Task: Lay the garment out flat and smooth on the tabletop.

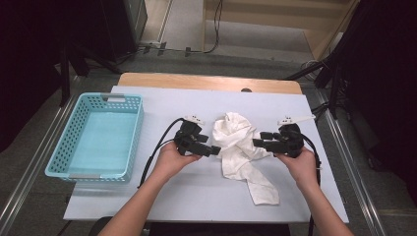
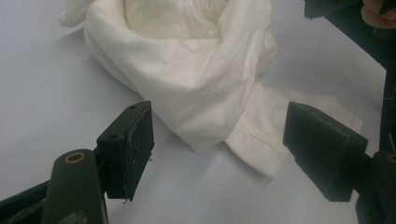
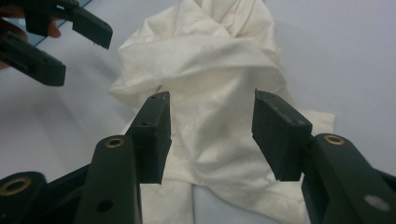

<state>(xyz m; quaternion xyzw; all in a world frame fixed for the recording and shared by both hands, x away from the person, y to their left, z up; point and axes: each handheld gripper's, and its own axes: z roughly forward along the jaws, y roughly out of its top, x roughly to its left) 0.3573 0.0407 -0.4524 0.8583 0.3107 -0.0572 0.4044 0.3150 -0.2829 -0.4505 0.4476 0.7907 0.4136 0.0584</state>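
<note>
Two open grippers flanking a crumpled white cloth

High view: white cloth (image 1: 239, 150) is seen bunched on the table (image 1: 196, 191), between left gripper (image 1: 215, 149) and right gripper (image 1: 256, 142).
Left gripper view: jaws are spread, cloth (image 2: 187, 79) ahead, ungripped.
Right gripper view: jaws are parted; nothing is pinched.

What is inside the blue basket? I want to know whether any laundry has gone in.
The blue basket shows a bare pale blue bottom with nothing in it. The white cloth lies crumpled on the table beside it.
</note>
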